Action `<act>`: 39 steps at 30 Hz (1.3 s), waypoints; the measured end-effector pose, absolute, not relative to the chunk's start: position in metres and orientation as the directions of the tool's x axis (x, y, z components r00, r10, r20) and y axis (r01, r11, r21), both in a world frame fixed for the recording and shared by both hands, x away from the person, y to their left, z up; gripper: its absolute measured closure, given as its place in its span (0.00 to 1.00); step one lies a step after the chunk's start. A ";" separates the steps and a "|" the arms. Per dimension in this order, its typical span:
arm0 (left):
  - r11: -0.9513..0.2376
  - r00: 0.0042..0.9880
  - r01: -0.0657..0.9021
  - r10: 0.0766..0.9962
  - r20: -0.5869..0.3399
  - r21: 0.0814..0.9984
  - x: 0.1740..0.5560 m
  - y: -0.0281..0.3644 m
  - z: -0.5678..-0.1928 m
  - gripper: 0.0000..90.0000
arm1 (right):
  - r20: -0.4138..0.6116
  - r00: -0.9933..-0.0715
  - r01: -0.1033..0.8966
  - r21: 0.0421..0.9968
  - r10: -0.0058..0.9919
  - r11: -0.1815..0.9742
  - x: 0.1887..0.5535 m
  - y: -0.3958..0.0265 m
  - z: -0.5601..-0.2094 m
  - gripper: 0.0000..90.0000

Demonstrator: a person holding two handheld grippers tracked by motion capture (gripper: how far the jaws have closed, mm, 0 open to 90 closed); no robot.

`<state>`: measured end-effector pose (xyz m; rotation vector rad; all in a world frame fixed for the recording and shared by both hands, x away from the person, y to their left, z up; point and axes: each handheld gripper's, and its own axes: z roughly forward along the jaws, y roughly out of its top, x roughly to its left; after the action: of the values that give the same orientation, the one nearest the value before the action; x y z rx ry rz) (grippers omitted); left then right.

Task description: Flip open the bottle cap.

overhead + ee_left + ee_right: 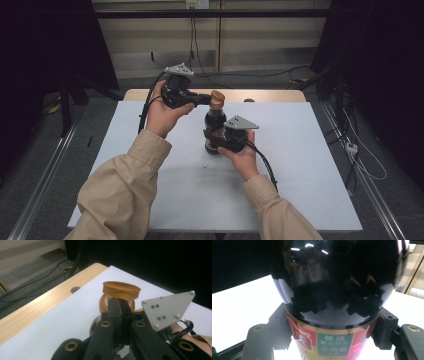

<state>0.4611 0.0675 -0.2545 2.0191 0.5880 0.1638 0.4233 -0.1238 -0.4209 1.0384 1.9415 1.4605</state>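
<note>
A dark glossy bottle with a red, green and gold label stands upright on the white table top. Its orange-brown cap sits on a collar of the same colour. My right gripper is shut on the lower body of the bottle, one pad on each side. My left gripper comes in level from the left, its jaws pressed together with nothing between them. Its tips rest against the collar just under the cap.
A wooden strip with a round hole runs along the table's far edge. Cables lie on the grey floor behind and to the right. Dark curtains hang on both sides. A small speck lies on the table beside the bottle.
</note>
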 end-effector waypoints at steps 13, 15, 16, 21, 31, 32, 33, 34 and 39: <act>-0.399 0.878 0.334 0.462 -0.128 0.854 0.462 0.069 -0.254 1.00 | 0.054 -0.586 0.274 0.952 0.808 0.135 0.423 -0.123 -0.422 0.34; -0.396 0.876 0.334 0.465 -0.127 0.855 0.462 0.068 -0.254 1.00 | 0.055 -0.587 0.274 0.952 0.808 0.135 0.423 -0.124 -0.421 0.34; -0.394 0.876 0.333 0.466 -0.126 0.857 0.462 0.068 -0.254 1.00 | 0.058 -0.586 0.276 0.952 0.808 0.132 0.423 -0.124 -0.421 0.34; -0.392 0.875 0.337 0.466 -0.132 0.856 0.462 0.069 -0.254 1.00 | 0.055 -0.587 0.274 0.952 0.808 0.134 0.424 -0.123 -0.421 0.34; -0.405 0.881 0.323 0.459 -0.116 0.856 0.462 0.066 -0.251 1.00 | 0.052 -0.585 0.272 0.953 0.809 0.136 0.423 -0.123 -0.422 0.34; -0.402 0.881 0.325 0.458 -0.119 0.856 0.462 0.067 -0.251 1.00 | 0.051 -0.586 0.271 0.953 0.809 0.136 0.423 -0.123 -0.422 0.34; -0.402 0.880 0.327 0.460 -0.120 0.855 0.462 0.067 -0.251 1.00 | 0.052 -0.586 0.270 0.953 0.808 0.135 0.423 -0.123 -0.422 0.34; -0.397 0.879 0.327 0.460 -0.122 0.858 0.462 0.066 -0.251 1.00 | 0.052 -0.586 0.270 0.953 0.808 0.135 0.423 -0.123 -0.422 0.34; -0.397 0.879 0.322 0.462 -0.116 0.860 0.462 0.065 -0.249 1.00 | 0.054 -0.587 0.272 0.953 0.808 0.134 0.423 -0.123 -0.422 0.34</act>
<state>0.4620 0.0652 -0.2491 2.0173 0.5699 0.1706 0.4230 -0.1231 -0.4220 1.0345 1.9356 1.4636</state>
